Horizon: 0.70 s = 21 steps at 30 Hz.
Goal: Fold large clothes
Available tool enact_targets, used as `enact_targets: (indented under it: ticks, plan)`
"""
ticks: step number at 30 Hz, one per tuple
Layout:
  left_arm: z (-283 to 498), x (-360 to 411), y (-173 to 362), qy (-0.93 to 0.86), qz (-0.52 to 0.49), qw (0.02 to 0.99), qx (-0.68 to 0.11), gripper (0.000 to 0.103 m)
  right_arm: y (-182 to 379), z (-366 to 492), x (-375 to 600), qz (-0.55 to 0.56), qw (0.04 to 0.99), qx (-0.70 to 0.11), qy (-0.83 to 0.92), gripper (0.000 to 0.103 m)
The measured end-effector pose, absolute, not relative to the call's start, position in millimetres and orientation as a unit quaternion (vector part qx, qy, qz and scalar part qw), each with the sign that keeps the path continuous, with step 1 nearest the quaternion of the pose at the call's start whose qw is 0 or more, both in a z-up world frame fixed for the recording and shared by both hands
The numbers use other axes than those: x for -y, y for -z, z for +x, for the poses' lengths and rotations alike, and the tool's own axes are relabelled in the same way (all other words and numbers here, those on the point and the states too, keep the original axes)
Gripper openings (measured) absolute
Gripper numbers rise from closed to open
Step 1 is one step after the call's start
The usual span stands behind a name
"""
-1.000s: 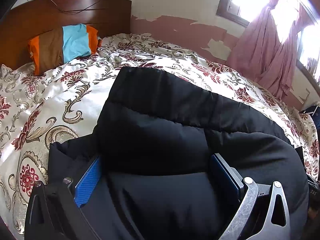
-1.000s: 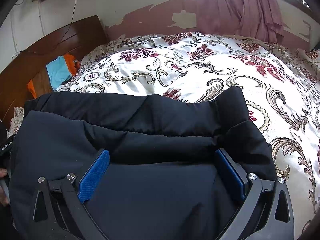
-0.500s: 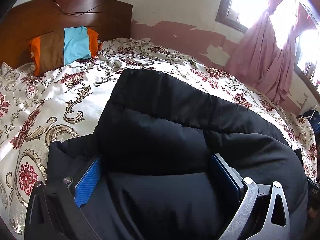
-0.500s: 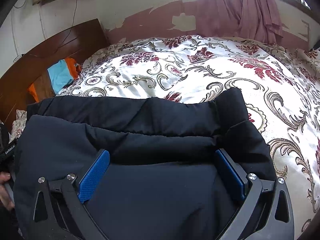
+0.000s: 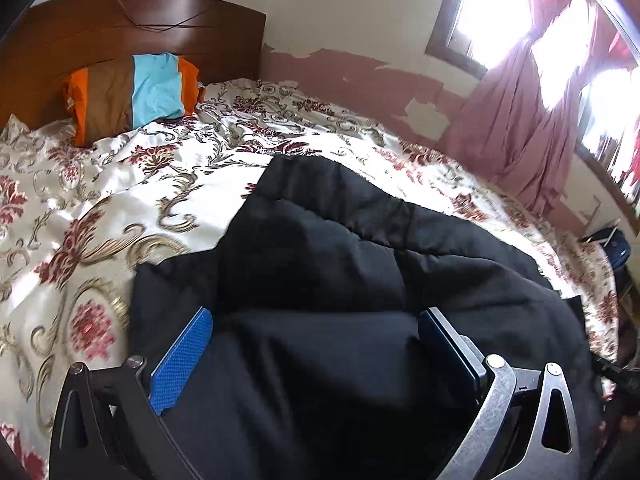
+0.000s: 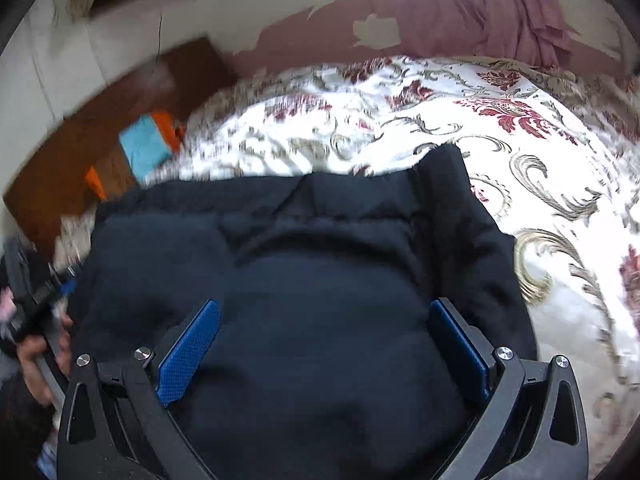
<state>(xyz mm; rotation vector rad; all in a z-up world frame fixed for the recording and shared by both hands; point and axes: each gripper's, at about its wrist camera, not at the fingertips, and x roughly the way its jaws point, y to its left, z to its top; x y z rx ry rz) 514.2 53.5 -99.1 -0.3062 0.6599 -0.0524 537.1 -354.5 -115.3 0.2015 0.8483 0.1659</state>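
Here we find a black padded jacket (image 5: pixel 360 280) bunched up over the bed (image 5: pixel 120 200), its quilted bulk filling the lower half of both wrist views. The left tool (image 5: pixel 316 344) has its two blue pads set wide apart, with a thick wad of the jacket packed between them; the fabric presses against both pads, so we read this tool as grasping the jacket. The right tool (image 6: pixel 324 340) looks much the same: blue pads spread wide, a dark mound of the jacket wedged between them and touching each pad, so it too is gripping the garment.

From the left wrist view, the jacket's far edge lies across the floral bedspread (image 5: pixel 192 184), well short of the wooden headboard (image 5: pixel 120 36). A pillow (image 5: pixel 132 96) in orange, brown and light blue leans against that headboard. Pink curtains (image 5: pixel 520 128) hang by a bright window (image 5: pixel 492 8) on the far side, beside a wall with peeling pink paint.

The right wrist view is blurred around the edges. At its left margin we see the person's left hand (image 6: pixel 40 356) wrapped around the handle of the other tool, just beside the jacket.
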Motion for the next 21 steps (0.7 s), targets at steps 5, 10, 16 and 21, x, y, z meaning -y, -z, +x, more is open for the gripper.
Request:
enact_targets:
  ticks: [5, 10, 16, 21]
  plan:
    - [488, -69, 92, 0.037, -0.135, 0.927, -0.349, 0.103, 91, 508, 359, 0.047, 0.901, -0.427, -0.060, 0.102]
    - [457, -94, 73, 0.019, -0.098, 0.926, -0.363, 0.103, 63, 475, 395, 0.115, 0.908, -0.399, -0.055, 0.102]
    - [425, -122, 51, 0.026, -0.108, 0.926, -0.362, 0.103, 63, 438, 421, 0.143, 0.907, -0.395, -0.040, 0.102]
    - [420, -134, 63, 0.026, -0.128, 0.911, -0.392, 0.103, 80, 425, 443, 0.177, 0.898, -0.400, -0.036, 0.102]
